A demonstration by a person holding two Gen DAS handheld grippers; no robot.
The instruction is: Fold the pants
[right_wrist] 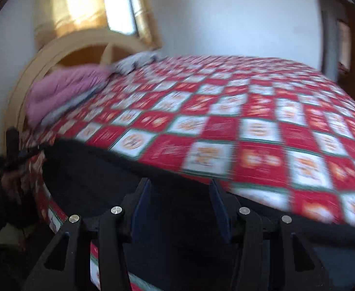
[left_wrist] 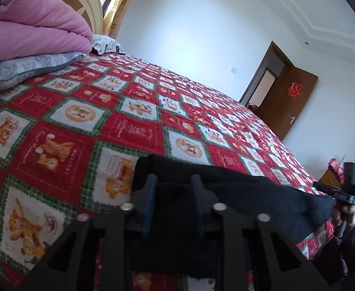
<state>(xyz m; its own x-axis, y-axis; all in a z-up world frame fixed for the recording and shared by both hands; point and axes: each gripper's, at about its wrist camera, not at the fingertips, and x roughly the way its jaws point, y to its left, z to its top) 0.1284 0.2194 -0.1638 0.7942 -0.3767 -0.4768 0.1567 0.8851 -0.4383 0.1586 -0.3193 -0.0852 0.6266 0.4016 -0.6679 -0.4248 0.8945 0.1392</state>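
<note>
Black pants along the near edge of the bed

The left gripper (left_wrist: 173,181) has its jaws pinched onto a fold of the black pants (left_wrist: 238,189) on the checked bedspread (left_wrist: 129,111); farther right along that edge, the right gripper (right_wrist: 181,194) stands with jaws apart over the cloth, gripping nothing.

Black pants (left_wrist: 238,189) lie on a red, white and green checked bedspread (left_wrist: 129,111) beside a pink quilt (left_wrist: 36,21).

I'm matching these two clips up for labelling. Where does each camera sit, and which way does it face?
Left wrist: on the left tool, facing across the bed toward the door; its fingers pinch the black pants; the right tool shows at far right.
Right wrist: on the right tool, blurred, facing the headboard and window; jaws apart over the pants.
Shared: bed, pants, pink blanket.
</note>
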